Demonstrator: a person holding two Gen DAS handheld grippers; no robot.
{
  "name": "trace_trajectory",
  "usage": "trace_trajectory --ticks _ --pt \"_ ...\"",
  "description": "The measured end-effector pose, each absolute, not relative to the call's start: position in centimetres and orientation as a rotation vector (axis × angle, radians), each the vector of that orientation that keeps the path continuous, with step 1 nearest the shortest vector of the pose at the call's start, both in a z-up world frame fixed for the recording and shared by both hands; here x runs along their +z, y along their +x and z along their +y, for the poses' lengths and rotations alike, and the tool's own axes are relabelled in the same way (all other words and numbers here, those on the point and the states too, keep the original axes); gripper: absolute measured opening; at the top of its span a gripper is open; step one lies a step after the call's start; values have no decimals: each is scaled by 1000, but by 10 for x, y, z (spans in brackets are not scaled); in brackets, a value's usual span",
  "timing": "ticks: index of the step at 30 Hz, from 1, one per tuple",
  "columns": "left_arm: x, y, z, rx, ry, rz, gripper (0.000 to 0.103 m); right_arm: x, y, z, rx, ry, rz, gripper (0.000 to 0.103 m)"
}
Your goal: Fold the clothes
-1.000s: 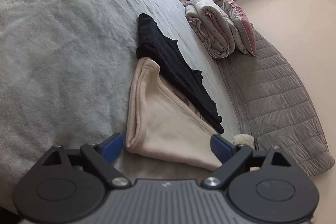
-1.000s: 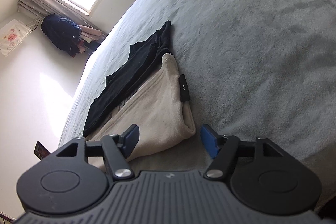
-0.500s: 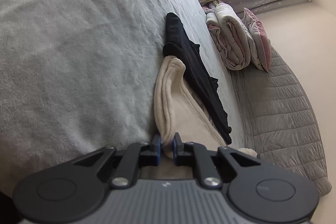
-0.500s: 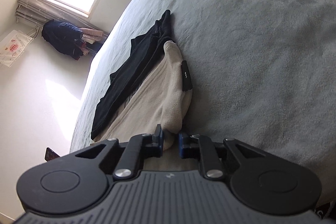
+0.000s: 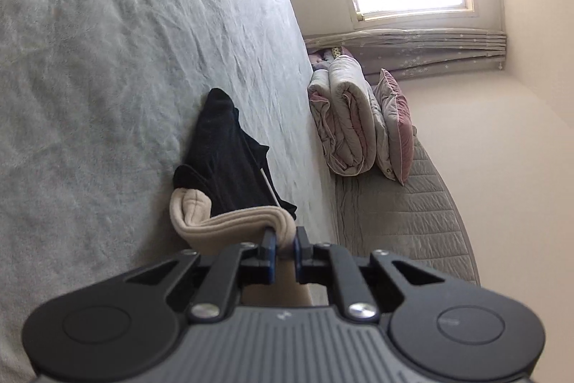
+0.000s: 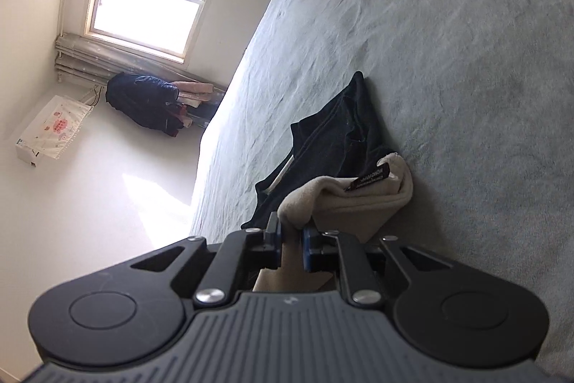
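Your left gripper [image 5: 283,241] and right gripper [image 6: 290,239] each pinch the beige garment's [image 5: 229,227] near edge above the bed [image 5: 107,60]; folding is barely begun, and the black garment [image 5: 222,146] lies untouched.

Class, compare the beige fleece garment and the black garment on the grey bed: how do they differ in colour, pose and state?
The beige fleece garment is pale; the black garment is dark. The beige one has its near edge raised off the grey bed, pinched by the left gripper and right gripper; the black one lies flat, untouched. The beige one carries a small black label; none shows on the black one. Both are soft and lie side by side, touching.
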State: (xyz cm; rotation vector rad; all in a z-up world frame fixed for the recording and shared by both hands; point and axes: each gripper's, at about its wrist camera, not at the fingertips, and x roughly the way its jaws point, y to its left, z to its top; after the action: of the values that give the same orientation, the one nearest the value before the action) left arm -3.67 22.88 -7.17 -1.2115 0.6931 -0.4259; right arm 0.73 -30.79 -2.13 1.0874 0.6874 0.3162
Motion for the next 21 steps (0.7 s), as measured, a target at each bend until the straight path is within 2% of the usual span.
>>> trace_trajectory --ticks 9,21 --pt "-59 38 216 -368 -1191 608 9 -21 79 -305 293 1118 619 15" --pt "-98 105 195 -262 -1111 577 11 -73 132 -309 207 1146 635 15"
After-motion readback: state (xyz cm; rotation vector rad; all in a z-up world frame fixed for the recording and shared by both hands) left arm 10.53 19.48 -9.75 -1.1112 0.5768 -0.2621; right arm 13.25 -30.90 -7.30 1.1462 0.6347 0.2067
